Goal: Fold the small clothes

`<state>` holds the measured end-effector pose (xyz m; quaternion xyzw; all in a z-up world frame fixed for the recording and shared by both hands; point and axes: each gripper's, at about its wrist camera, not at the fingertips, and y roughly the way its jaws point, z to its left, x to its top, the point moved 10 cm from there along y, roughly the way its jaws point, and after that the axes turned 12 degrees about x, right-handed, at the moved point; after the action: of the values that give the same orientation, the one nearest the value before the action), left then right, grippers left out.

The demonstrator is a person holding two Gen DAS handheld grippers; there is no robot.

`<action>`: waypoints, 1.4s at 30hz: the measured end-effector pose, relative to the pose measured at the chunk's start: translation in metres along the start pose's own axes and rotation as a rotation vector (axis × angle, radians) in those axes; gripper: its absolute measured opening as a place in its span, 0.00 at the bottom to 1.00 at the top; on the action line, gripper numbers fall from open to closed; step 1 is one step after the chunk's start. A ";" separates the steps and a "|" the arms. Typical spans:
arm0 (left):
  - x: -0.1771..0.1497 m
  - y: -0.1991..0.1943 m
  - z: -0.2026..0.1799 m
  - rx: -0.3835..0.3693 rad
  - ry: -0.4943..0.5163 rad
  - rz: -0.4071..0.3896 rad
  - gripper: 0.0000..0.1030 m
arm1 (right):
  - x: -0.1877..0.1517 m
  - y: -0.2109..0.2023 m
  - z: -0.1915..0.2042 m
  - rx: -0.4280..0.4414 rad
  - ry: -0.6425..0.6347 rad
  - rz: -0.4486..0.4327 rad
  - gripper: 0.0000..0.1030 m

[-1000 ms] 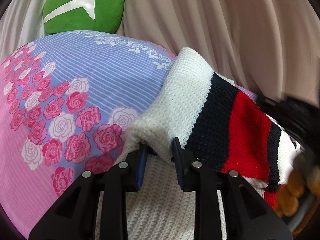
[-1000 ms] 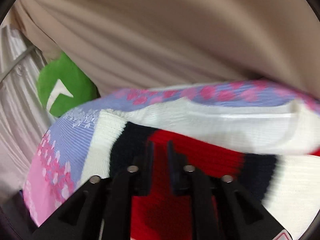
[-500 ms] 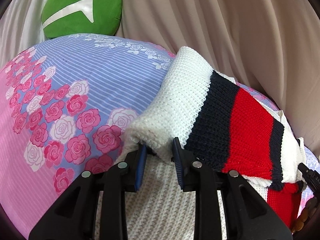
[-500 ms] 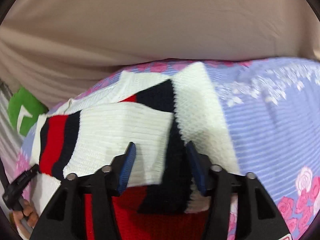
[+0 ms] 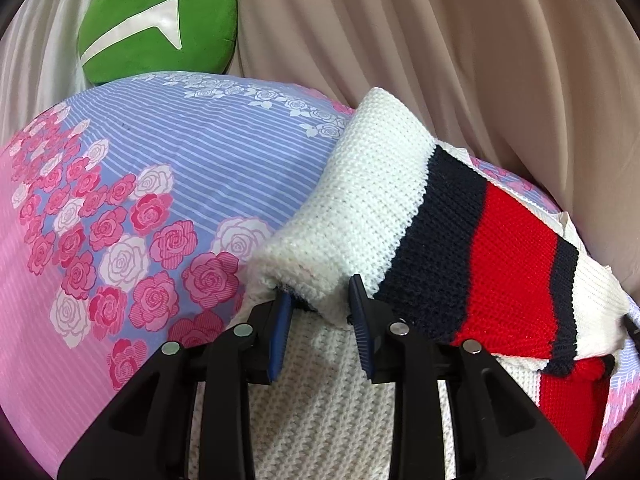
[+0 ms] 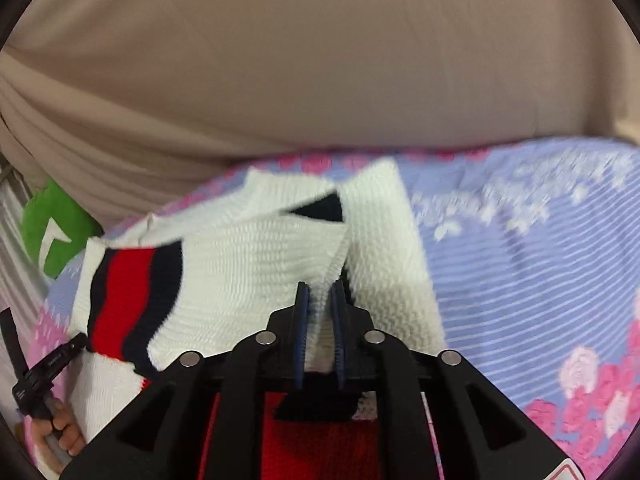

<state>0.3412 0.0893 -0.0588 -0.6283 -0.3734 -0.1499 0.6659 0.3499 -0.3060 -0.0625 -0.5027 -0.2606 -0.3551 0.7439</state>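
A small knitted sweater [image 5: 400,216], white with navy and red stripes, lies folded on a floral bedsheet [image 5: 160,184]. My left gripper [image 5: 320,300] holds a thick white fold of the sweater between its blue pads, jaws held apart by the bulk. In the right wrist view the sweater [image 6: 240,264] lies across the sheet [image 6: 520,264]. My right gripper [image 6: 320,292] is shut on a white ribbed edge of the sweater. The left gripper's black handle and the hand holding it [image 6: 44,384] show at the far left of that view.
A green round cushion [image 5: 160,24] sits at the back of the bed against beige curtains [image 5: 440,48]; it also shows in the right wrist view [image 6: 52,236]. Curtain folds [image 6: 320,80] close off the far side.
My right gripper has swung from the red stripe to the sweater's white edge, opened, then closed on it. My left gripper has kept its hold with almost no movement.
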 end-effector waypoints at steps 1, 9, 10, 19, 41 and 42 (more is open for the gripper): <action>0.000 0.000 0.000 0.003 0.002 -0.001 0.28 | 0.004 -0.001 0.018 0.015 -0.035 -0.013 0.21; -0.001 -0.001 0.000 -0.001 0.001 -0.001 0.27 | -0.016 0.101 0.188 0.298 -0.242 0.198 0.47; 0.000 -0.001 0.000 -0.001 0.000 -0.001 0.27 | -0.016 0.118 0.197 0.295 -0.252 0.215 0.50; -0.001 -0.001 -0.001 0.000 0.008 -0.002 0.27 | 0.009 0.123 0.209 0.262 -0.327 0.181 0.04; 0.001 0.000 -0.002 0.013 0.019 -0.004 0.28 | -0.012 0.044 -0.001 0.075 0.041 0.124 0.50; 0.001 0.000 -0.001 0.011 0.018 -0.004 0.28 | -0.011 0.044 0.002 0.071 0.024 0.128 0.45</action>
<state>0.3423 0.0886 -0.0576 -0.6225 -0.3693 -0.1548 0.6723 0.3782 -0.2903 -0.0949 -0.4873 -0.2313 -0.3035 0.7855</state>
